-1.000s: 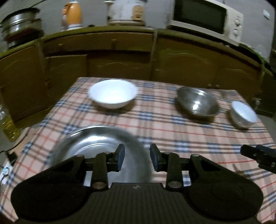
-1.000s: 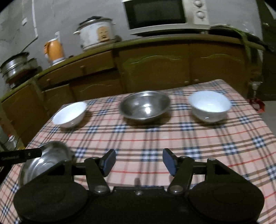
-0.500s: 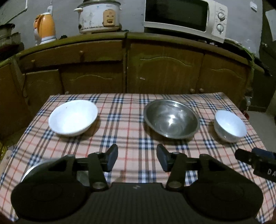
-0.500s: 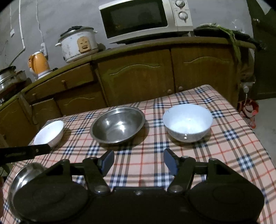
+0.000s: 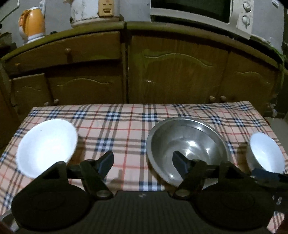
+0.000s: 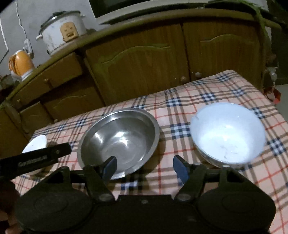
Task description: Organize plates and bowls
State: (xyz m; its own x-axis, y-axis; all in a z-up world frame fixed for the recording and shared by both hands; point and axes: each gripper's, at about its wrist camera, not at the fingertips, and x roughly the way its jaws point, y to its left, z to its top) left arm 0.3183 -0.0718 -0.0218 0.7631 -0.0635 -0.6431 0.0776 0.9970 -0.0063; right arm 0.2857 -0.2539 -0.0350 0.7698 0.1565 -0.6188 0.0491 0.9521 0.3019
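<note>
From the left wrist view I see the left tool with jaws wide and nothing between them, held above the checked tabletop. The steel bowl lies just ahead and to the right of it, the right fingertip overlapping its rim in the picture. A wide white bowl sits to the left, a deeper white bowl to the right. Only this view shows the microwave.

From the right wrist view I see the right tool, also wide and empty. The steel bowl lies ahead-left of it, the deeper white bowl ahead-right. Only here does the rice cooker show whole.

A finger of the left tool enters at left; its white lettering is too blurred to read.
</note>
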